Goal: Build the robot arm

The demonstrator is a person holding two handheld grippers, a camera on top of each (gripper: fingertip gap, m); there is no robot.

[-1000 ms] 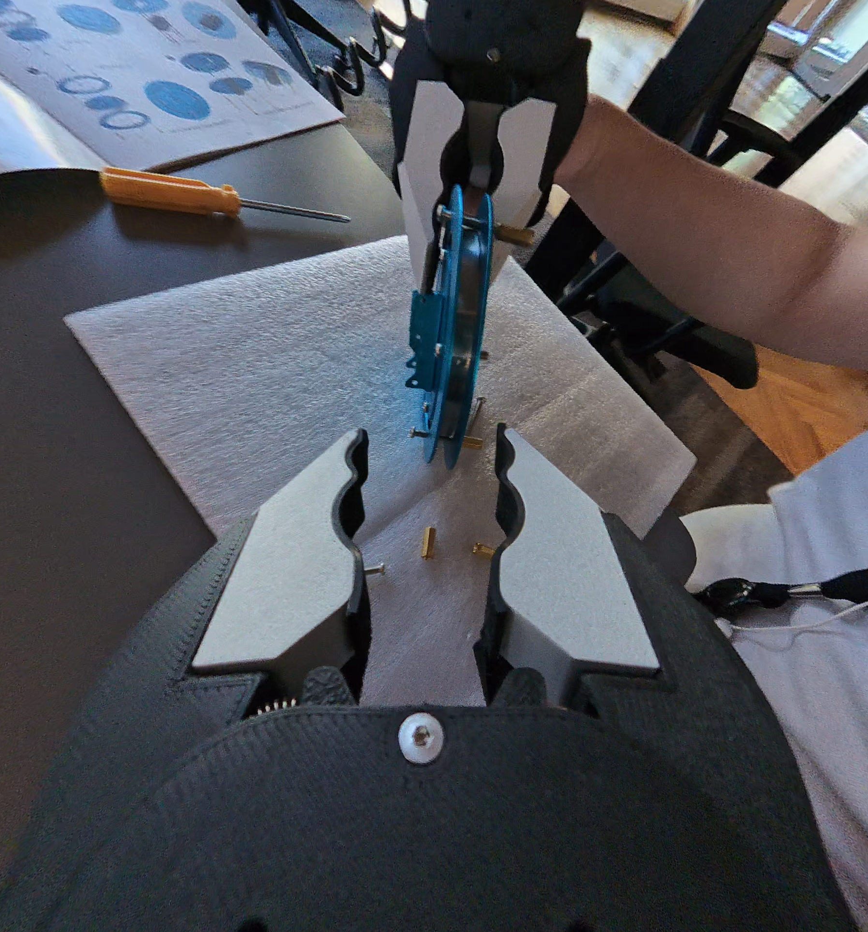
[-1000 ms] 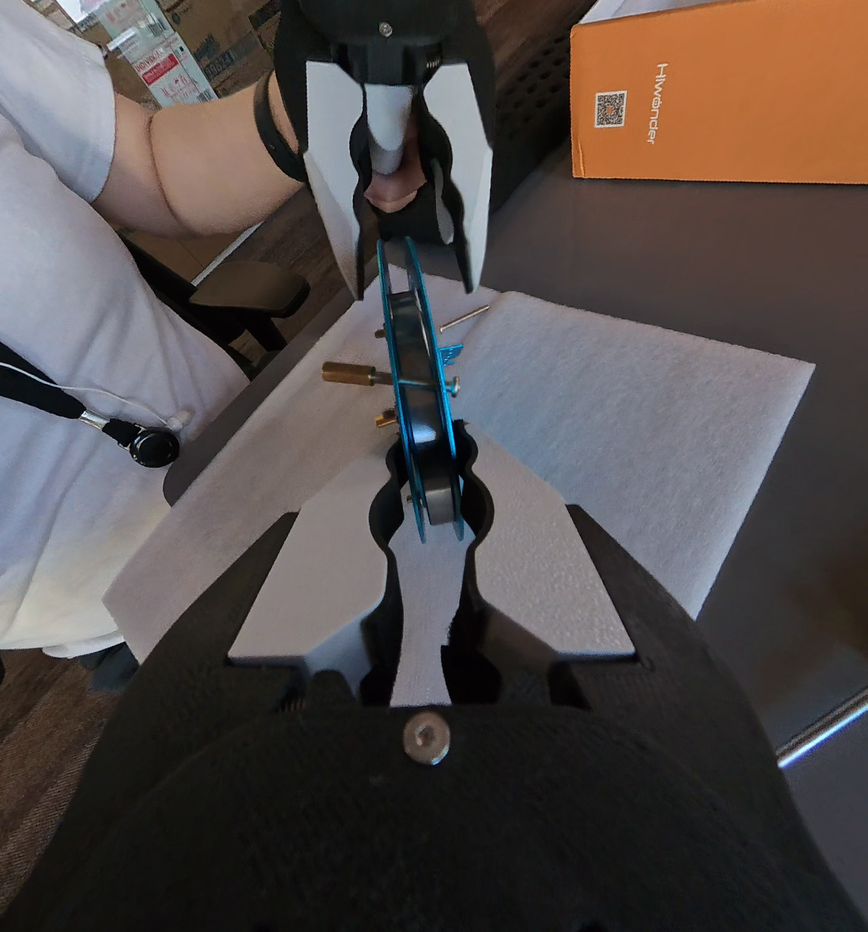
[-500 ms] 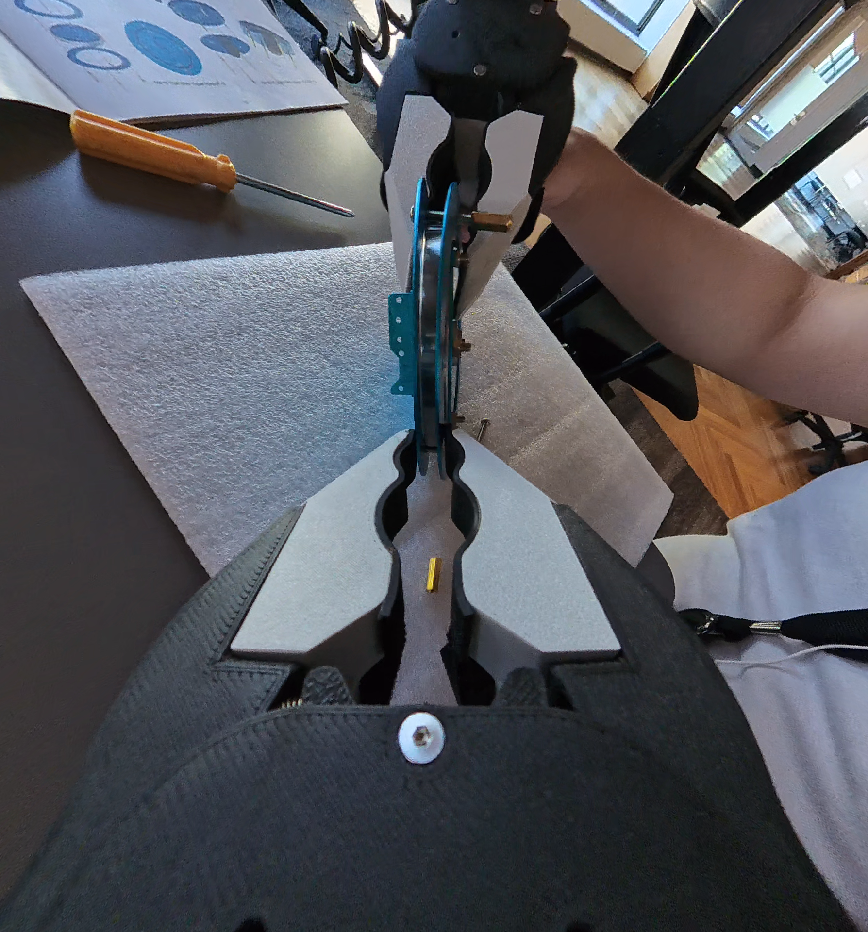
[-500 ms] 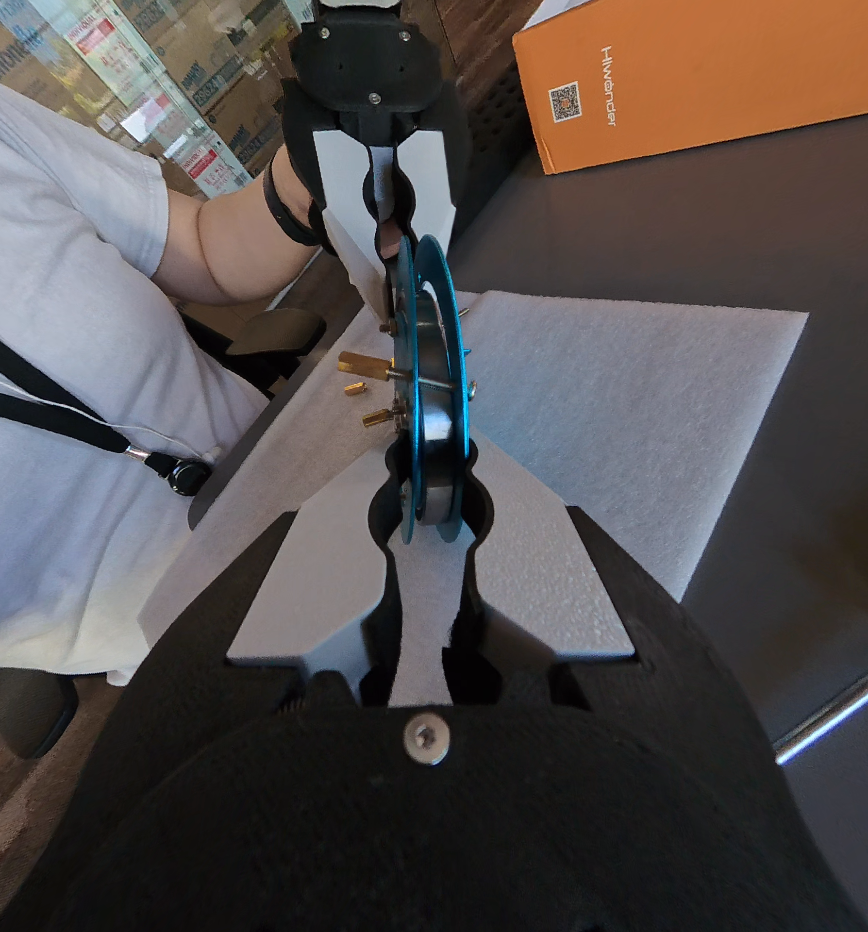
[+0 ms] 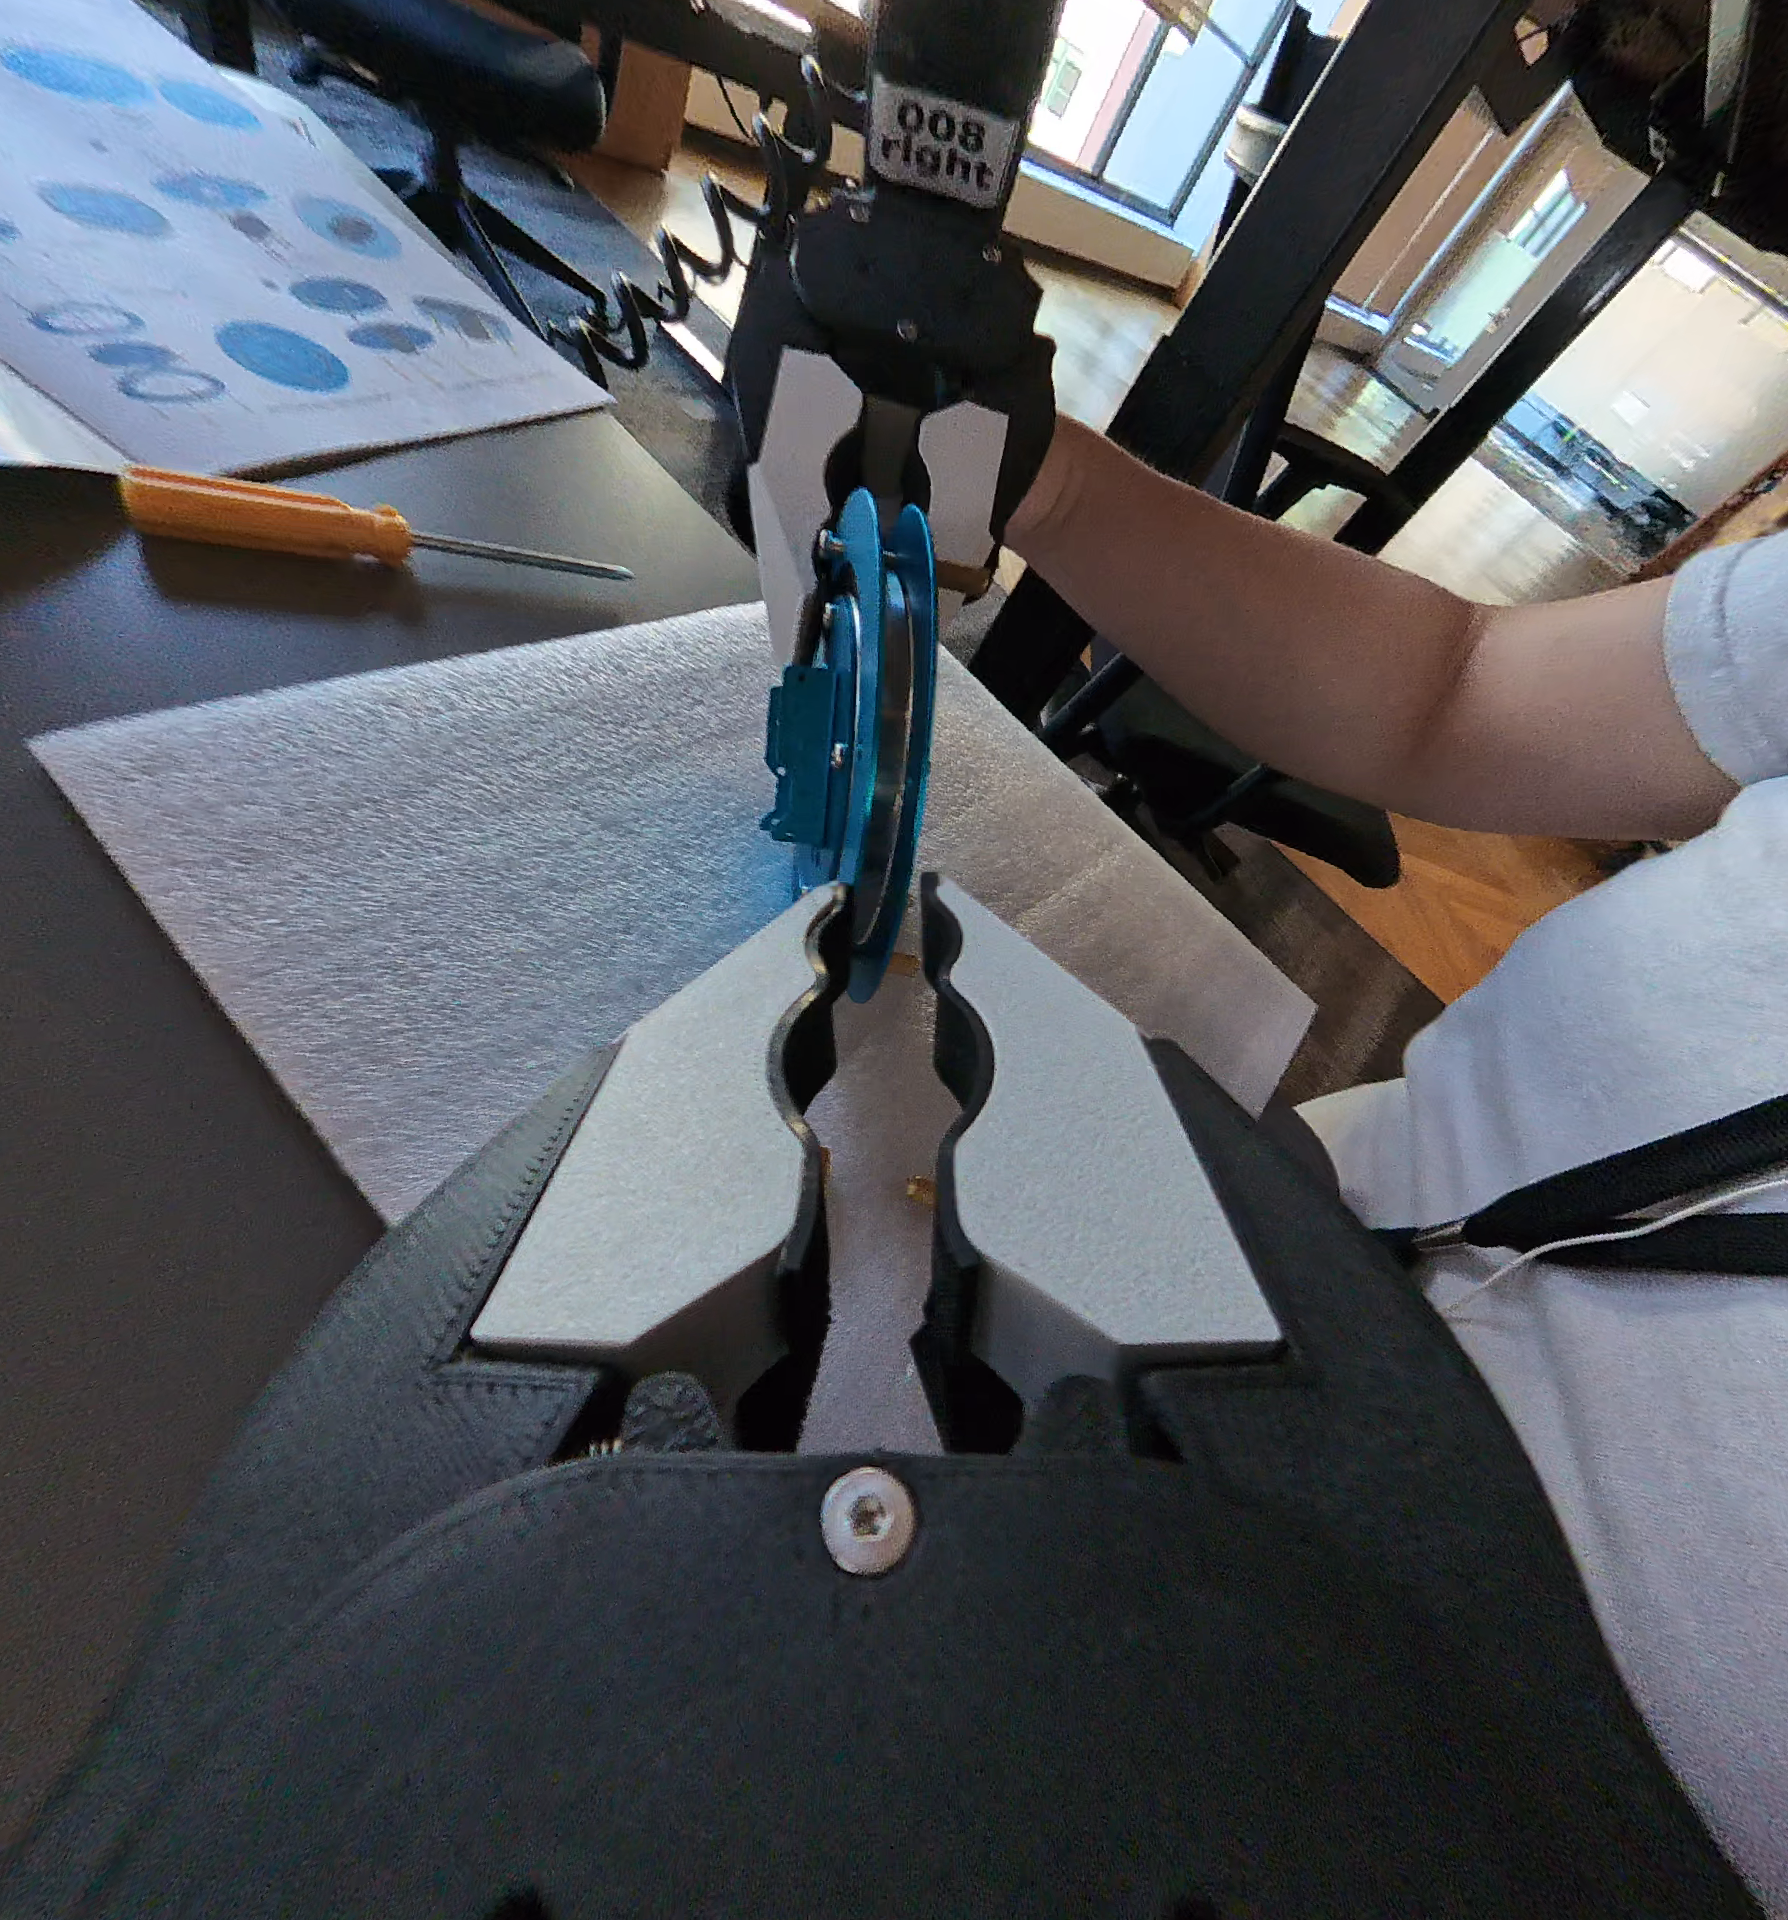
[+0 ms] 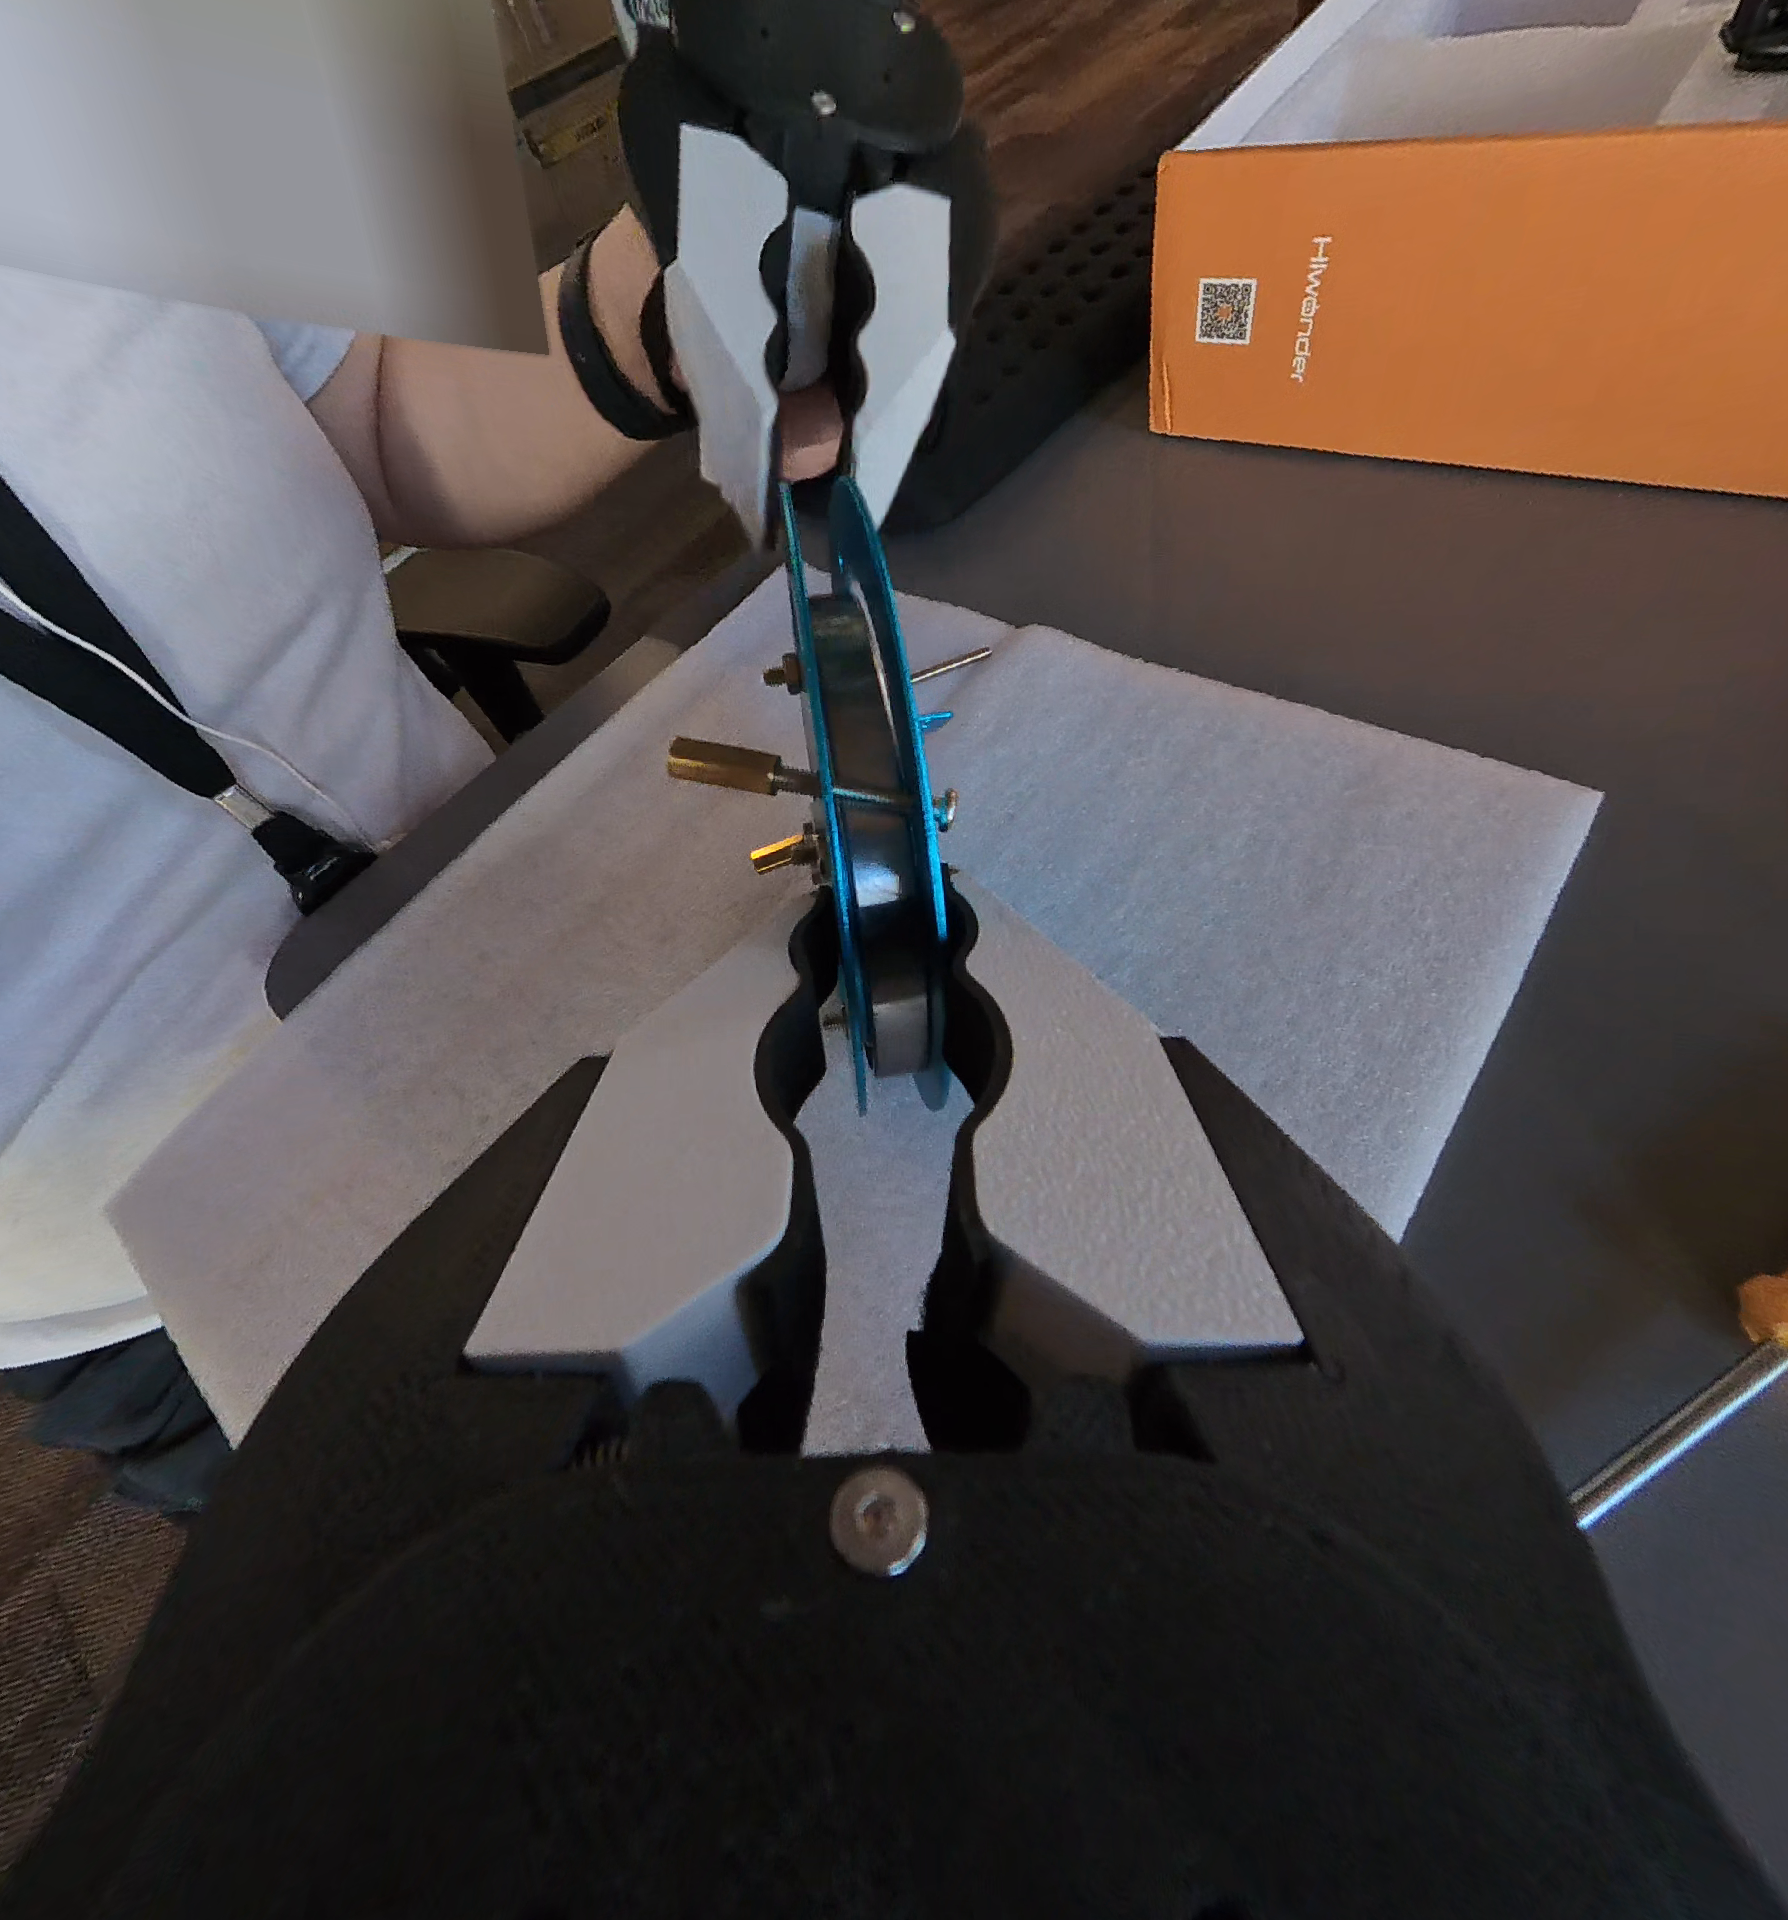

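- Right gripper (image 6: pixel 885 997) – fingers clamped on the near rim of a blue disc assembly (image 6: pixel 864 831), held on edge above a white foam sheet (image 6: pixel 1233 862).
- Left gripper (image 5: pixel 874 914) – fingers parted; the disc's far rim sits between the tips, touching the left finger (image 5: pixel 755 1049), clear of the other.
- Brass standoffs (image 6: pixel 718 769) stick out of the disc's side.
- Orange-handled screwdriver (image 5: pixel 277 516) lies on the dark table (image 5: pixel 90 1039) beyond the foam, near a printed sheet (image 5: pixel 194 260).
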